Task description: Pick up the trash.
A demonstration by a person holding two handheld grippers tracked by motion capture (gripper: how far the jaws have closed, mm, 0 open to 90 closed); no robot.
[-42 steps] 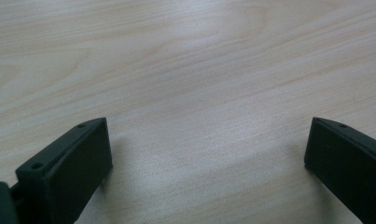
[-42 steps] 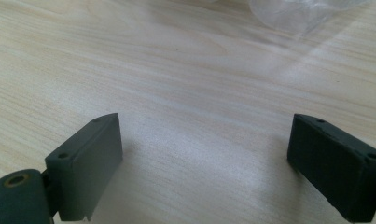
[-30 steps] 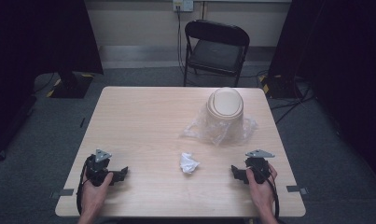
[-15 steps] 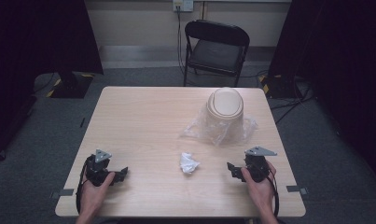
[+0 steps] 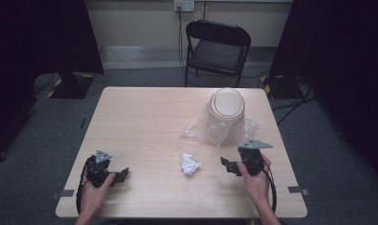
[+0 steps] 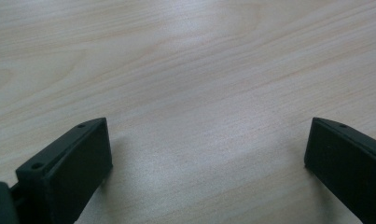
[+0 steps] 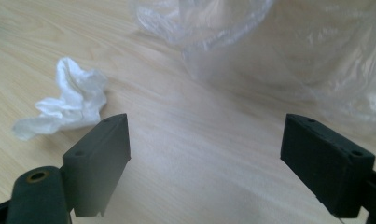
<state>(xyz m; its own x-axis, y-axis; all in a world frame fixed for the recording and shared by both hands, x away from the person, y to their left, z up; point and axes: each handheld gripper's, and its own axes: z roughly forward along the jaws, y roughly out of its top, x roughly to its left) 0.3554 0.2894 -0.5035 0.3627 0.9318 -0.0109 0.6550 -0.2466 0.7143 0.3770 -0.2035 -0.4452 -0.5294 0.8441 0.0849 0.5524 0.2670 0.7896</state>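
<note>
**White tissue wad untouched; both grippers empty, right one nearest to it**

Pale wood-grain table [image 5: 144,122] carries three items. We note a crumpled white tissue wad [image 5: 190,163] lying loose toward the near edge, a beige bin [image 5: 227,111] with a domed lid standing toward 1 o'clock from the wad, and a clear plastic bag [image 5: 203,131] bunched around the bin's base.

The right gripper [image 5: 228,165] sits at the wad's 3 o'clock, near it but apart. In the right gripper view its jaws stand wide apart with nothing between them; the wad [image 7: 66,105] lies just beyond the left-hand jaw at about 10 o'clock, and the bag [image 7: 288,56] spreads across the upper field. The left gripper [image 5: 122,172] rests well apart at the wad's 9 o'clock; its own view shows the jaws fully spread over bare table [image 6: 185,74].

We judge the work to be at the approach stage, before any grasp. The next move, in our assessment, calls for swinging the right gripper toward the wad so that both jaws straddle it, then closing lightly, since the soft paper will compress.

Containers: the bin's lid appears closed, so we cannot tell its contents. The bag looks slack; whether it holds anything beyond the bin's base, we cannot tell.
</note>
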